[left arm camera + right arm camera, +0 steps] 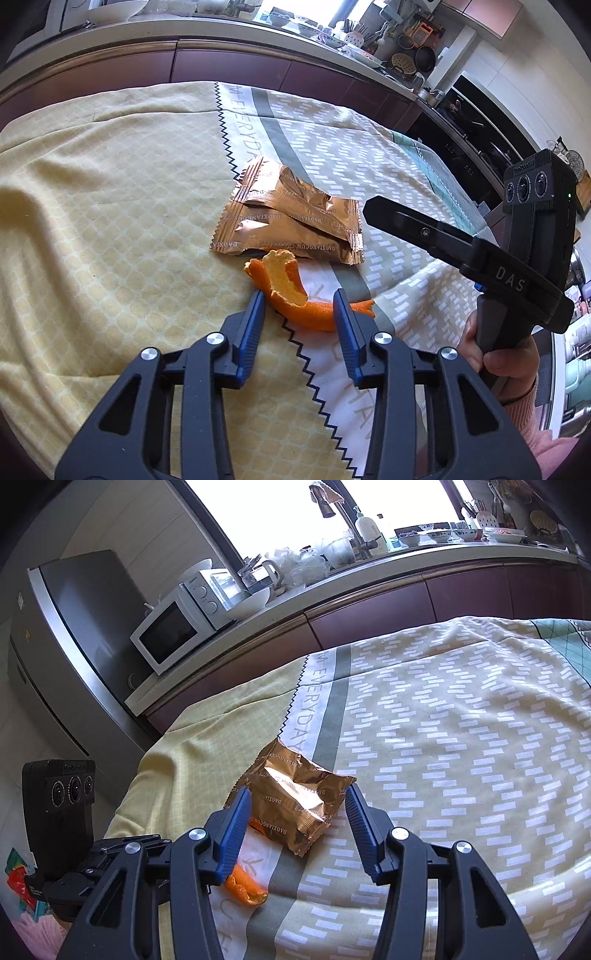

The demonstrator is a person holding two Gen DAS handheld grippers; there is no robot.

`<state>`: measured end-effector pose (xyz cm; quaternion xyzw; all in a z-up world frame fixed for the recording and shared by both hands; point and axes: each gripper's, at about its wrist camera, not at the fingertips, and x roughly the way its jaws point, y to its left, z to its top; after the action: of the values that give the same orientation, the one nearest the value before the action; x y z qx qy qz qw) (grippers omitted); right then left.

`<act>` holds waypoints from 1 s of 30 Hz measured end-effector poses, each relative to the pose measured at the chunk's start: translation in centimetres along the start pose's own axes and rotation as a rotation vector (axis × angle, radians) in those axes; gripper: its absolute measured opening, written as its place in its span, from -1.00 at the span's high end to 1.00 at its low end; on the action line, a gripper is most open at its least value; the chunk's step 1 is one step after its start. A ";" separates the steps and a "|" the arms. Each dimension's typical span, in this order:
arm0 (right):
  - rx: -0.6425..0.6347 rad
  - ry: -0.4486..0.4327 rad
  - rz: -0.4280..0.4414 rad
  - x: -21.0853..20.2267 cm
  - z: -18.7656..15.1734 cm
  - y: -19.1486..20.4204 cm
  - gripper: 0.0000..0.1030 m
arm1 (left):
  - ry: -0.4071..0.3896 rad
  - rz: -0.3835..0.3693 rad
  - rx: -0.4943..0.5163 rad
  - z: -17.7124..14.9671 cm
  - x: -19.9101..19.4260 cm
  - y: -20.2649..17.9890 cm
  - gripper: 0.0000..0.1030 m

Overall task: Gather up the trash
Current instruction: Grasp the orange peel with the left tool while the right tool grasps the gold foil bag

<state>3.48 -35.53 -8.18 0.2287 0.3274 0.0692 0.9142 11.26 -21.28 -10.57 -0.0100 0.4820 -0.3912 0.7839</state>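
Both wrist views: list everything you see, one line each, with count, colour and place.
Orange peel: one, orange, on the cloth between the left tool's open fingers.
Wrapper: one, copper foil, crumpled, just beyond the peel, framed by the right tool's fingers.
Tablecloth: one, yellow, white and grey-green, covering the table.
Microwave: one, white, on the counter's left end.
Fridge: one, grey, left of the counter.
Bowl: one, white, beside the microwave.
Left tool: black, blue pads, open.
Right tool: same, open.
Hand: one, gripping the right tool's handle.
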 end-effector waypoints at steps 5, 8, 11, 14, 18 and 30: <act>-0.007 0.003 -0.004 0.1 0.0 0.2 0.02 | -0.012 0.016 0.017 -0.1 -0.2 -0.4 0.51; -0.021 0.004 -0.009 0.1 0.3 0.5 0.02 | -0.014 0.031 0.029 -0.2 -0.3 -0.4 0.74; -0.036 0.004 -0.018 0.4 0.8 0.7 0.02 | -0.016 0.028 0.026 -0.2 -0.6 0.0 0.82; -0.057 0.021 -0.029 1.1 1.5 1.1 0.02 | -0.020 0.032 0.024 -0.3 -1.0 0.5 0.93; -0.084 0.051 -0.050 2.5 2.3 1.4 0.00 | -0.039 0.036 0.010 -0.6 -2.3 1.6 0.93; -0.194 0.179 -0.082 6.3 3.2 2.3 -0.27 | -0.104 0.089 -0.015 -1.8 -6.7 5.0 0.93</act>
<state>10.45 -32.95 -8.54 0.1183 0.4084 0.0831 0.9013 11.42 -12.97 -8.48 -0.0148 0.4437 -0.3514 0.8242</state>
